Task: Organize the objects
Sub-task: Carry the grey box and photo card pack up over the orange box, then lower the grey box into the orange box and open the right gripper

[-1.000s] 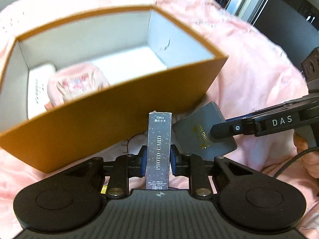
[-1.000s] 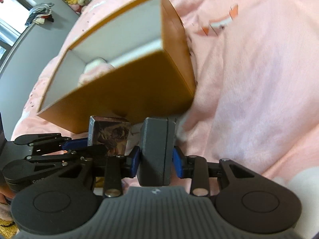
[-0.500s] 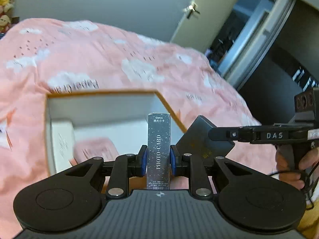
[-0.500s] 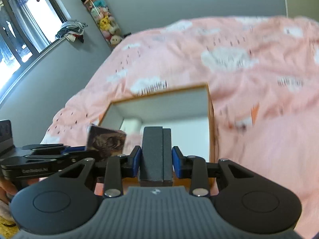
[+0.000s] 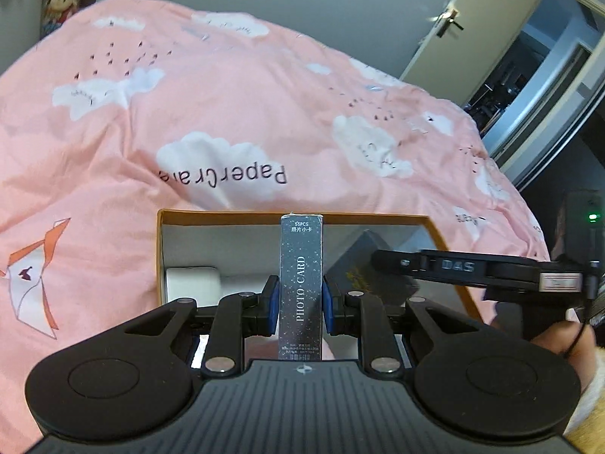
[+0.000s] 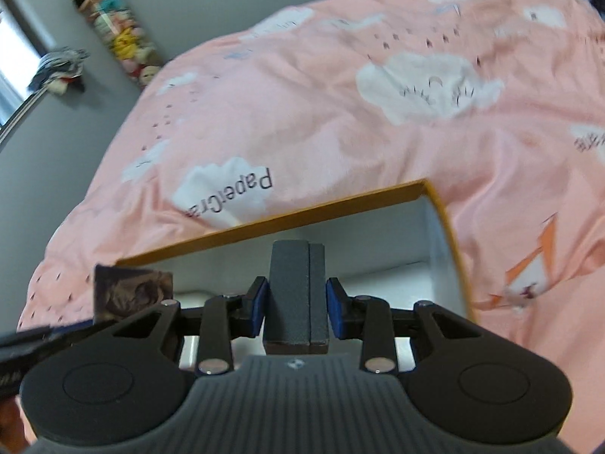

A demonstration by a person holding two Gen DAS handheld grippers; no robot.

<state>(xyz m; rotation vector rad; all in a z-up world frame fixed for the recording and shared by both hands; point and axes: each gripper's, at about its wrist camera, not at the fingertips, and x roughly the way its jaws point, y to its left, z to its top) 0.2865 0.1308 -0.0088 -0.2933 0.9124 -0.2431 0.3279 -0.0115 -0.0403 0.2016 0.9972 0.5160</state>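
A pink bed cover (image 5: 234, 121) with white clouds fills the room, and an orange box (image 5: 435, 229) with white insides sits open on it near the bed's front edge. The photo card pack (image 5: 300, 287) stands up tall between the blue pads of the left gripper (image 5: 300, 300), which is closed tight on its two thin sides. It hangs just over the front part of the box. The dark grey case (image 6: 297, 299) is pinched the same way in the right gripper (image 6: 297, 304), over the right end of the box near its right wall. A white thing (image 5: 193, 283) already lies in the left end of the box. I think both things are about to go in. The two grippers are very close, so they could bump each other. The pack is tall and held low down, so it could tip or slip if it hits the box's edge. If it is let go too high, it may fall over on the white thing. The bed is soft, so a push could tilt the box.
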